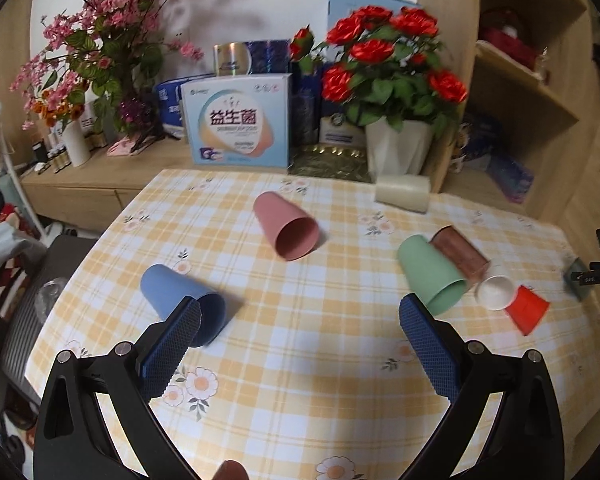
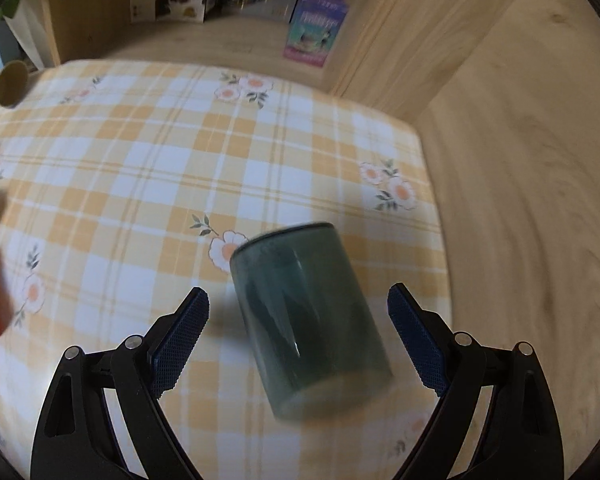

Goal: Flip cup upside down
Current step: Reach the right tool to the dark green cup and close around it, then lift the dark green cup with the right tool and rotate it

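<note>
Several cups lie on their sides on the yellow checked tablecloth (image 1: 300, 340). In the left wrist view I see a blue cup (image 1: 180, 300), a pink cup (image 1: 286, 226), a green cup (image 1: 430, 274), a brown cup (image 1: 460, 254), a red cup (image 1: 526, 308), a white cup (image 1: 496, 290) and a cream cup (image 1: 402, 192). My left gripper (image 1: 300, 320) is open and empty above the cloth, its left finger beside the blue cup. In the right wrist view a dark green translucent cup (image 2: 308, 320) lies on its side between the fingers of my open right gripper (image 2: 298, 312), untouched.
Behind the table stand a boxed product (image 1: 236, 120), a pot of red roses (image 1: 396, 92) and pink flowers (image 1: 100, 40) on a wooden cabinet. Wooden shelves (image 1: 540, 80) rise at the right. The table's right edge (image 2: 432, 200) borders wooden floor. A chair (image 1: 28, 320) stands at left.
</note>
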`<state>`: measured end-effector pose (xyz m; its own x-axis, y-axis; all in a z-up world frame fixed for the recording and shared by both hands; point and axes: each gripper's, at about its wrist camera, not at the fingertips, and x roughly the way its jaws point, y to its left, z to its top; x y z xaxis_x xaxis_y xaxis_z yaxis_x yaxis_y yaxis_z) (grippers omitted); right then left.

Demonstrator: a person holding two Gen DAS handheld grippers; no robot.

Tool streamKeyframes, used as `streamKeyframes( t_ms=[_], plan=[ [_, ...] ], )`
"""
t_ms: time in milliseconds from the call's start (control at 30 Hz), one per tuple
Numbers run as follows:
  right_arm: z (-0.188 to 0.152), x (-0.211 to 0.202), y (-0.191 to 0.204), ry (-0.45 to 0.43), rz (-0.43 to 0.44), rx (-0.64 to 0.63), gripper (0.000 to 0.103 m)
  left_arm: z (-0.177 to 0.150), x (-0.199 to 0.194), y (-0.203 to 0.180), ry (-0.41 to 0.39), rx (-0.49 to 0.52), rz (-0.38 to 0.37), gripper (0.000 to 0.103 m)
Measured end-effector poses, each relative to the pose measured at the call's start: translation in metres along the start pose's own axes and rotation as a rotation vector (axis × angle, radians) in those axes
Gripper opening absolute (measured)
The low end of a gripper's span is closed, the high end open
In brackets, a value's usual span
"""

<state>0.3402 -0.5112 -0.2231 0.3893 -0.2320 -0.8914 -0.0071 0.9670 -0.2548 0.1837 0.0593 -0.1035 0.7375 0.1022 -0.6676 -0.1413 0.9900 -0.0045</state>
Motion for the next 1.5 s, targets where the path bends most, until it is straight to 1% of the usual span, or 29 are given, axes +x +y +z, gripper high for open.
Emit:
streamKeyframes(
  t_ms=[100,167,233,300,367,433,500,633,700,767,900,967,1033,1100,1133,1200,1267,1367,1500],
  plan=[
    [0.004,0.015,-0.001,0.043,0.008,0.023,0.088,0.001,0.008,-0.005,0.012,0.016,0.037,0.097],
    [0.006,0.023,-0.001,0.056,0.012,0.040,0.087,0.003,0.010,-0.008,0.015,0.027,0.042,0.097],
    [0.004,0.024,-0.004,0.060,0.013,0.066,0.074,0.004,0.013,-0.010,0.016,0.025,0.043,0.097],
    [0.001,0.022,-0.010,0.071,0.030,0.105,0.070,0.004,0.016,-0.009,0.022,0.015,0.035,0.097],
    [-0.001,0.021,-0.009,0.085,0.051,0.124,0.069,0.003,0.017,-0.009,0.025,0.014,0.037,0.097],
    [-0.004,0.018,-0.008,0.087,0.045,0.140,0.068,0.002,0.016,-0.006,0.022,0.010,0.034,0.097],
    [-0.010,0.010,-0.009,0.076,0.051,0.178,0.068,0.001,0.015,-0.003,0.026,-0.004,0.013,0.097],
    [-0.025,-0.018,-0.011,0.032,0.078,0.303,0.068,-0.002,0.011,0.003,0.017,-0.020,-0.023,0.097],
    [-0.032,-0.040,-0.005,0.007,0.102,0.353,0.068,-0.003,0.008,0.005,0.011,-0.022,-0.041,0.097],
    [-0.036,-0.059,0.006,-0.009,0.135,0.378,0.068,-0.005,0.005,0.007,0.004,-0.026,-0.054,0.097],
    [-0.049,-0.105,0.050,-0.035,0.226,0.362,0.068,-0.008,-0.001,0.015,-0.014,-0.037,-0.071,0.097],
    [-0.059,-0.130,0.081,-0.035,0.295,0.334,0.068,-0.011,-0.004,0.020,-0.024,-0.050,-0.085,0.097],
    [-0.069,-0.151,0.117,-0.021,0.371,0.291,0.068,-0.013,-0.007,0.025,-0.029,-0.055,-0.095,0.097],
    [-0.076,-0.164,0.149,-0.002,0.432,0.258,0.068,-0.016,-0.009,0.029,-0.031,-0.059,-0.100,0.097],
    [-0.079,-0.169,0.170,0.012,0.479,0.246,0.068,-0.018,-0.010,0.032,-0.030,-0.061,-0.103,0.097],
    [-0.080,-0.173,0.209,0.039,0.541,0.232,0.068,-0.021,-0.011,0.037,-0.026,-0.065,-0.100,0.097],
    [-0.082,-0.172,0.245,0.067,0.578,0.224,0.068,-0.024,-0.013,0.042,-0.023,-0.069,-0.094,0.097],
    [-0.079,-0.163,0.306,0.115,0.637,0.247,0.068,-0.026,-0.018,0.052,-0.032,-0.076,-0.076,0.097],
    [-0.067,-0.154,0.370,0.152,0.640,0.257,0.068,-0.028,-0.025,0.068,-0.039,-0.094,-0.048,0.097]
  ],
)
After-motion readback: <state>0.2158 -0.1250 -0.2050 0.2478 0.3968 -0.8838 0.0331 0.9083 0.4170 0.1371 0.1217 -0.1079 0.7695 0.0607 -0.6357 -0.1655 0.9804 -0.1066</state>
